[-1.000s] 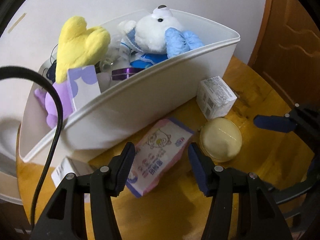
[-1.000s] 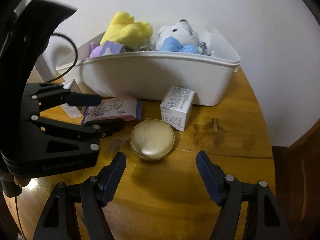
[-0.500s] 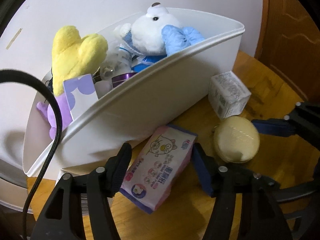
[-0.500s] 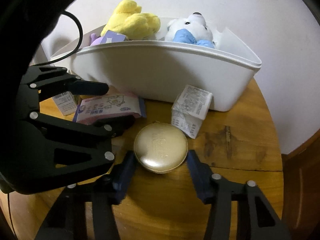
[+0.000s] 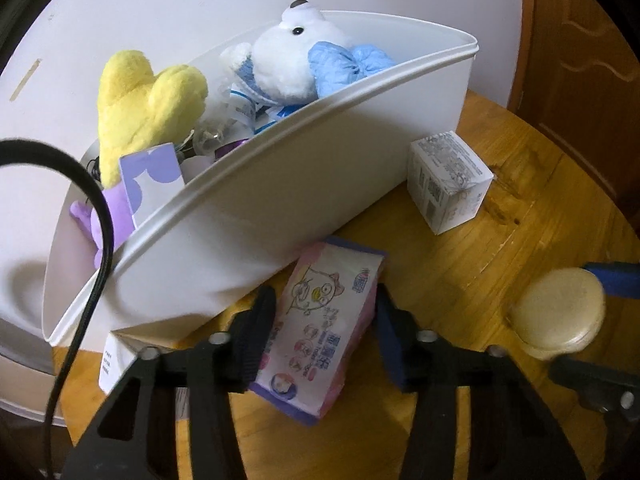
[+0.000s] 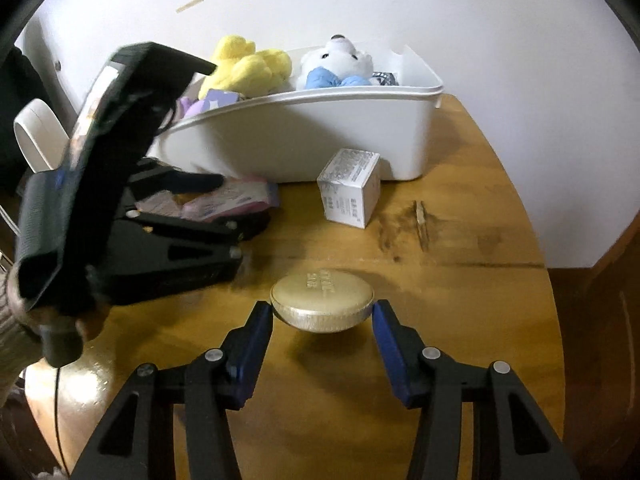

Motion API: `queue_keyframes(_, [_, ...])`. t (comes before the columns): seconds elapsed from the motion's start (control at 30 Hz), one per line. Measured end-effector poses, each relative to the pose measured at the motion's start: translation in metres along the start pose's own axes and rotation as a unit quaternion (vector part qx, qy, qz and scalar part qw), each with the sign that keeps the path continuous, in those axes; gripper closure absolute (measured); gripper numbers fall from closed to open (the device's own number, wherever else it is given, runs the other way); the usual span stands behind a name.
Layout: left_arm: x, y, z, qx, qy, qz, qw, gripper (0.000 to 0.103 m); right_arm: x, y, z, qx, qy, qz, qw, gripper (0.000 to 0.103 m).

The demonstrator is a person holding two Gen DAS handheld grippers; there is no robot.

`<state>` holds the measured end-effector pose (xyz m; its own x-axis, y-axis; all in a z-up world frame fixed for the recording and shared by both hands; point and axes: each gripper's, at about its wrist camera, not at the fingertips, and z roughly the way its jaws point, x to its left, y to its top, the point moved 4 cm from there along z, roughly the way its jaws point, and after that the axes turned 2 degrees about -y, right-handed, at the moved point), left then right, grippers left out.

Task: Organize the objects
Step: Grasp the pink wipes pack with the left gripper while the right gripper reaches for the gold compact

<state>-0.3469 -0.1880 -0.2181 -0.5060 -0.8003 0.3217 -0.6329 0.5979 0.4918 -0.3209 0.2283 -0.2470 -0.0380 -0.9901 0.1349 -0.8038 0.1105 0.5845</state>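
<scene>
At the far left a small white carton [image 5: 114, 360] sits tucked under the corner of the white bin [image 5: 280, 208], easy to overlook once the other things are gone. Next comes the left gripper [image 5: 320, 336], its jaws closing around the pink tissue pack [image 5: 324, 328]; the pack is soft and lies partly against the bin wall, so it may buckle or slide out of the pads, or the fingers may nudge the bin. The bin is already crowded with a yellow plush [image 5: 148, 108] and a white bear [image 5: 296, 68], so anything dropped in could perch on top and roll out. The white box [image 6: 350, 188] stands on the table [image 6: 480, 280] in front of the bin, not yet picked up. On the right, the right gripper [image 6: 322, 316] is clamped on the gold round tin [image 6: 322, 300], lifted just clear of the wood; the pads touch only its rim, so a tilt could let the smooth tin slip.
</scene>
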Motion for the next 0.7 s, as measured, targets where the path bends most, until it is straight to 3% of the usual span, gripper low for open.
queue_keyframes(0.17, [0.007,-0.011,-0.014,0.004,-0.016,-0.032,0.9993,0.064,0.001,-0.013,-0.019,-0.005,0.005,0.003,1.000,0.052])
queue_keyframes(0.2, [0.009,-0.013,-0.019,0.003,-0.021,-0.040,0.9990,0.064,0.002,-0.014,-0.022,-0.007,0.005,0.002,1.000,0.081])
queue_keyframes(0.23, [0.011,-0.015,-0.024,0.001,-0.023,-0.045,0.9987,0.064,0.006,-0.016,-0.022,-0.009,0.004,0.001,1.000,0.099])
queue_keyframes(0.33, [0.015,-0.021,-0.044,-0.011,-0.025,-0.058,0.9979,0.065,0.010,-0.016,-0.025,0.001,0.026,0.010,1.000,0.099])
queue_keyframes(0.63, [0.021,-0.045,-0.110,-0.036,-0.048,-0.088,0.9943,0.065,0.034,-0.001,-0.024,-0.001,0.011,-0.024,1.000,0.099])
queue_keyframes(0.67, [0.019,-0.046,-0.119,-0.041,-0.052,-0.093,0.9935,0.065,0.039,0.000,-0.024,-0.002,0.012,-0.033,0.999,0.095])
queue_keyframes(0.7, [0.021,-0.049,-0.130,-0.047,-0.057,-0.101,0.9921,0.065,0.040,0.002,-0.021,-0.002,0.017,-0.037,0.999,0.083])
